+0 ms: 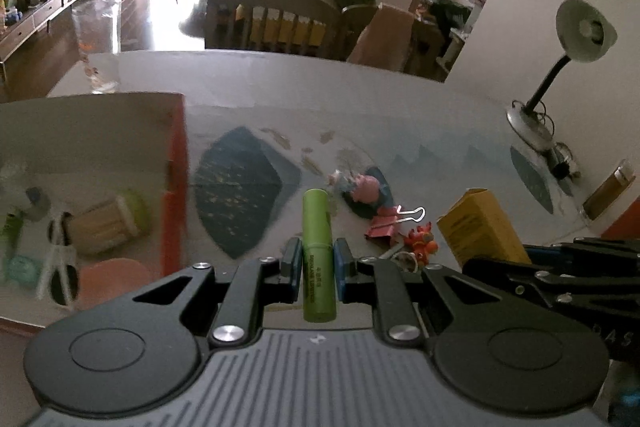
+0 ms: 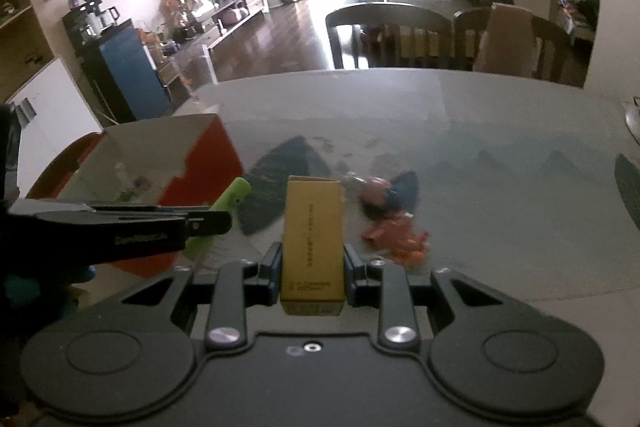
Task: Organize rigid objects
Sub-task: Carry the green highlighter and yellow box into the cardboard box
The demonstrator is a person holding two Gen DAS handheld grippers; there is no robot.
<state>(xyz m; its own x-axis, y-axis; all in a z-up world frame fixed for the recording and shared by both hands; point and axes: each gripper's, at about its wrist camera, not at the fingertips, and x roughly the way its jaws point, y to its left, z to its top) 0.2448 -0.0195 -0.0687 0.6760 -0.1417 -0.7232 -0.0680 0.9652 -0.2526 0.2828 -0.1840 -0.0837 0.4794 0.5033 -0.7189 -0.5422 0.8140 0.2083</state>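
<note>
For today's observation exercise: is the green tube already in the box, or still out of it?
Out. The green tube is clamped in the left gripper, beside the box, not inside.

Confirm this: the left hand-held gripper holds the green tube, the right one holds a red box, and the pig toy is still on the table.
One detail is wrong: the box in the right hand-held gripper is yellow, not red, as the right wrist view shows. The rest stands: the left hand-held gripper holds the green tube, and the pig toy lies on the table.
</note>
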